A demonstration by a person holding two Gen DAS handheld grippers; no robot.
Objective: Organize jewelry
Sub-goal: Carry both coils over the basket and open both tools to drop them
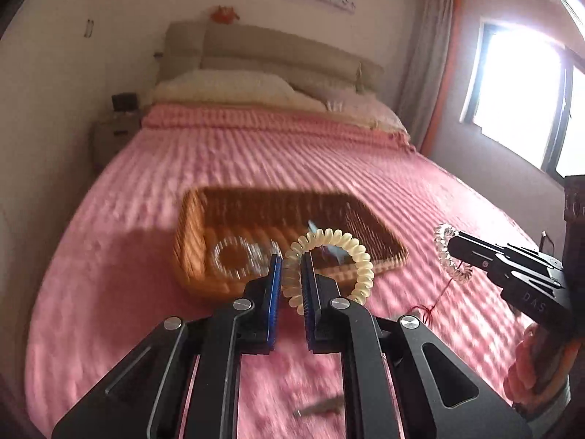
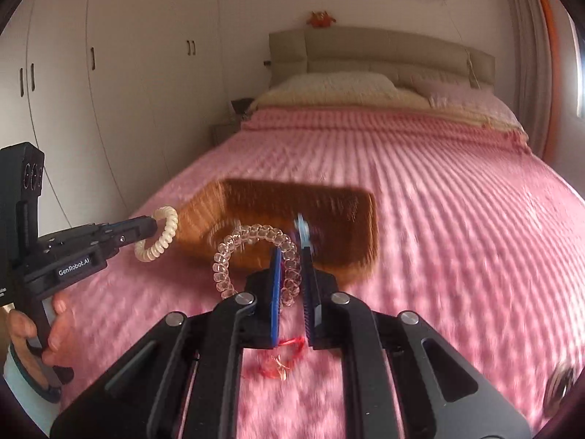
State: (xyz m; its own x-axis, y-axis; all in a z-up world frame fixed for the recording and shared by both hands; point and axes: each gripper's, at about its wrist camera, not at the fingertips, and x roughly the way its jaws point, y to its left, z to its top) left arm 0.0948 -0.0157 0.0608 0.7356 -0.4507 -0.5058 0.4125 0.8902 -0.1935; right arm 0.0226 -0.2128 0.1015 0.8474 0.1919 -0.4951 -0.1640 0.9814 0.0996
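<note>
Basket (image 1: 384, 241) taken as landmark: woven, rectangular, on the pink bedspread (image 1: 219, 153). Left gripper (image 1: 292, 274) clamped on a cream coil band (image 1: 362, 252), held above the basket's near rim. Right gripper (image 2: 290, 267) clamped on a clear coil band (image 2: 234, 252), also at the near rim, right of the cream one. Another clear ring (image 1: 234, 256) lies inside the basket. Red thread (image 2: 281, 362) lies on the bedspread in front of the basket. Risk, as judged: both grips pinch one side of a springy coil only, so a band could slip or spring out at release and land outside the basket; the two bands could tangle if dropped together.
</note>
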